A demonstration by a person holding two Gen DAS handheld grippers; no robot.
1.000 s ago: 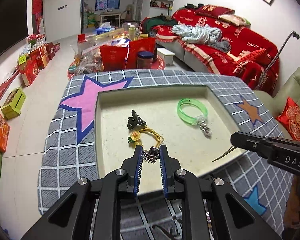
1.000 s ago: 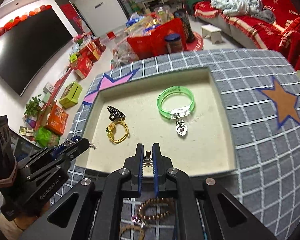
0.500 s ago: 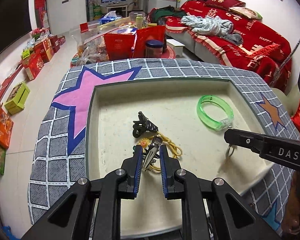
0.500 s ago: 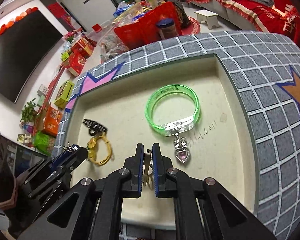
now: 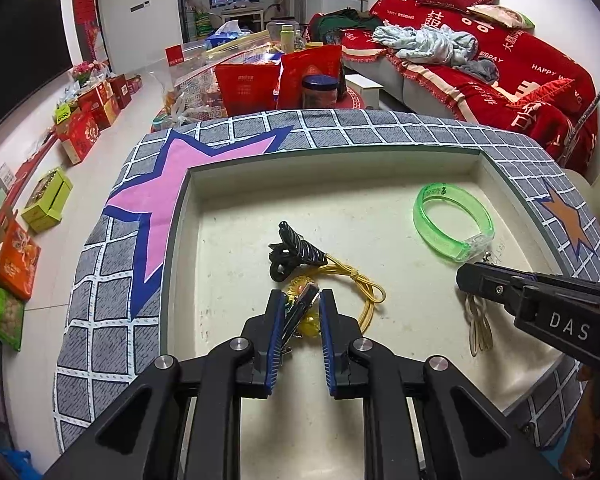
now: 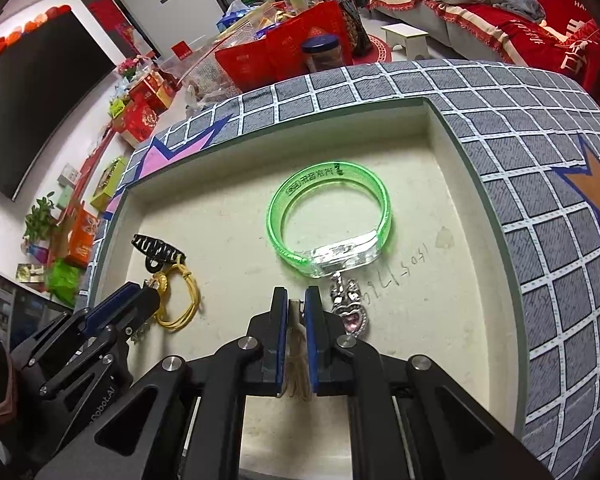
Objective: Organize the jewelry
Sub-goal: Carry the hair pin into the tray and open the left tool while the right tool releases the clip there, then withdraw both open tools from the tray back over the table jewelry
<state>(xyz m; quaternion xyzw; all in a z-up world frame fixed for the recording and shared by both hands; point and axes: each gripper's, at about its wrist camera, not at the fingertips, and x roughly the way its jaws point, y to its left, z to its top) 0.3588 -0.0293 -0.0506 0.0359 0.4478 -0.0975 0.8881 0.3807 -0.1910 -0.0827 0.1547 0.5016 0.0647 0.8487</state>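
left wrist view: the left gripper (image 5: 299, 312) clenches a slim metal hair clip (image 5: 300, 307) slanting between its pads, above the yellow cord bracelet (image 5: 356, 288) in the cream tray (image 5: 380, 162). right wrist view: the right gripper (image 6: 296, 308) pinches a pale looped band (image 6: 297, 368) low over the tray floor, just beside the heart pendant (image 6: 350, 314) under the green bangle (image 6: 328, 220)

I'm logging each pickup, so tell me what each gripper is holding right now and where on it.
Left gripper: a metallic hair clip, pinched across its body. Right gripper: a thin pale looped band, clamped near its top end, loops hanging below.
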